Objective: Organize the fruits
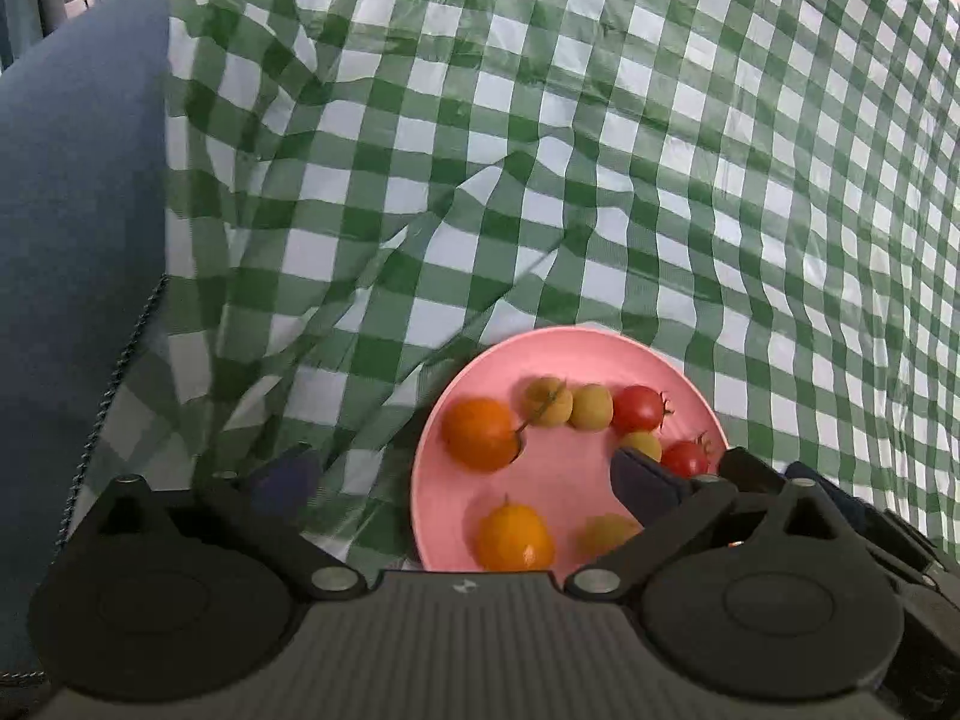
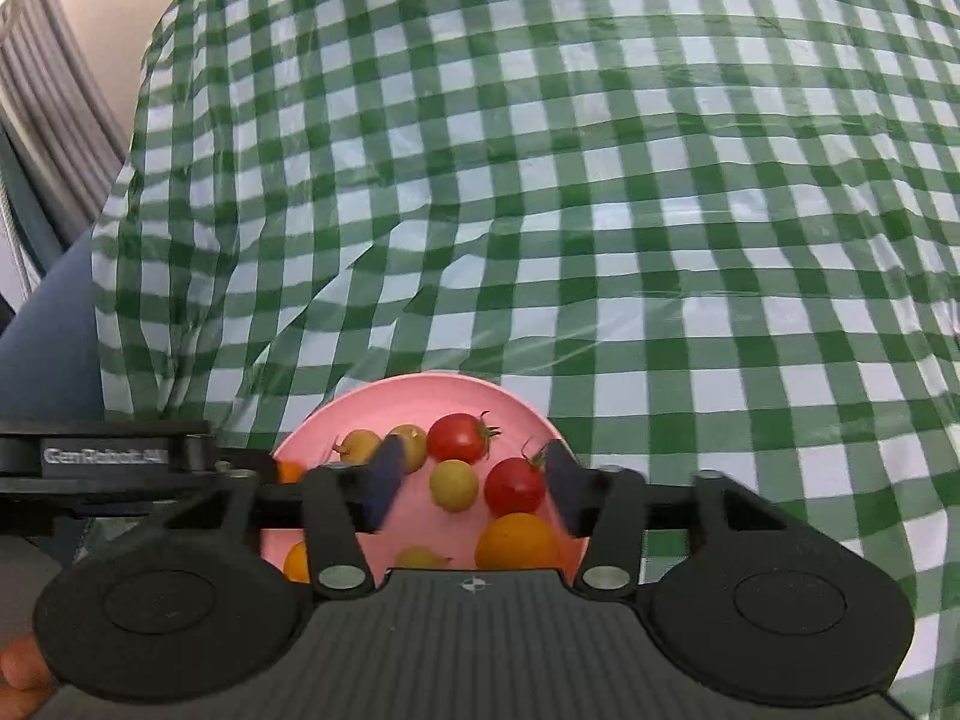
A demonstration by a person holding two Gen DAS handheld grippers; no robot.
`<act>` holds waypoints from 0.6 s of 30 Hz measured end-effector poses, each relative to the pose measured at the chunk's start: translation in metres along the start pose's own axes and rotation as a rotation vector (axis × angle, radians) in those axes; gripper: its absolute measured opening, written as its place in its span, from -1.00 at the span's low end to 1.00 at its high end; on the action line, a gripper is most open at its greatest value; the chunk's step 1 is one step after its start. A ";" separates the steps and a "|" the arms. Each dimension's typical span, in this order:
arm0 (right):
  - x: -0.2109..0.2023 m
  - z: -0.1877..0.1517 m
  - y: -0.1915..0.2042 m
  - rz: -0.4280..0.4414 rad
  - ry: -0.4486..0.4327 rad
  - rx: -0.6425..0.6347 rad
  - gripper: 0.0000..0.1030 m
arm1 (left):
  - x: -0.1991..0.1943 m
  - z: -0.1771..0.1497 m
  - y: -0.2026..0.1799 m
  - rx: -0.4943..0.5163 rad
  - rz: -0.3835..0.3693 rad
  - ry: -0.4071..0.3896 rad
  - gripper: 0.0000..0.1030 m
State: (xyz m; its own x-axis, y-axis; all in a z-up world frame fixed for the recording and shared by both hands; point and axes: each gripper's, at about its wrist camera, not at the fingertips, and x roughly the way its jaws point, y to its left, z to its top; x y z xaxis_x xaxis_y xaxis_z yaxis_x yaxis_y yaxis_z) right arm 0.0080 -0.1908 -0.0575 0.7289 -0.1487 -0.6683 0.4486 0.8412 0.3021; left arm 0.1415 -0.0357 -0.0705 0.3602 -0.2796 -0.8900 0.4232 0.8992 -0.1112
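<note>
Tomatoes on pink plate (image 1: pixel 540 354): two red, two orange, four yellow; both jaws apart, empty.

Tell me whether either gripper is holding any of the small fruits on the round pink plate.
Neither. The left gripper and right gripper both stand open over the round pink plate, pads touching no fruit.

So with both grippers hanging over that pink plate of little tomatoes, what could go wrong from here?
Three possible risks:
1. The grippers are crowded: the right gripper works right beside the left gripper, so they might bump.
2. The round tomatoes, like the red one, could roll if nudged.
3. The pink plate sits on a wrinkled checkered cloth, so it might slide or tip.
</note>
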 end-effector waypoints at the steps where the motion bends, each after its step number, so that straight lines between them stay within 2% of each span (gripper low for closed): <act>1: -0.006 -0.002 0.000 -0.006 -0.003 -0.007 0.32 | -0.004 -0.002 0.002 0.002 0.001 0.007 0.99; 5: -0.038 -0.020 0.003 -0.041 0.001 -0.051 0.56 | -0.025 -0.016 0.004 0.026 0.026 0.011 0.99; 11: -0.092 -0.057 0.013 -0.101 -0.001 -0.092 0.80 | -0.071 -0.057 0.009 0.043 0.042 -0.004 0.99; 14: -0.116 -0.074 0.019 -0.119 -0.017 -0.109 0.89 | -0.093 -0.079 0.012 0.052 0.058 -0.027 0.99; 18: -0.139 -0.086 0.025 -0.134 -0.035 -0.131 0.89 | -0.116 -0.108 0.012 0.061 0.085 -0.072 0.99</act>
State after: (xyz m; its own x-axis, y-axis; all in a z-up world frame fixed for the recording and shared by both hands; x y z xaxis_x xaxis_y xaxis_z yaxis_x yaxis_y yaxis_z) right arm -0.1267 -0.1043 -0.0155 0.6855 -0.2797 -0.6722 0.4734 0.8727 0.1196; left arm 0.0151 0.0439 -0.0158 0.4545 -0.2287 -0.8609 0.4380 0.8990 -0.0076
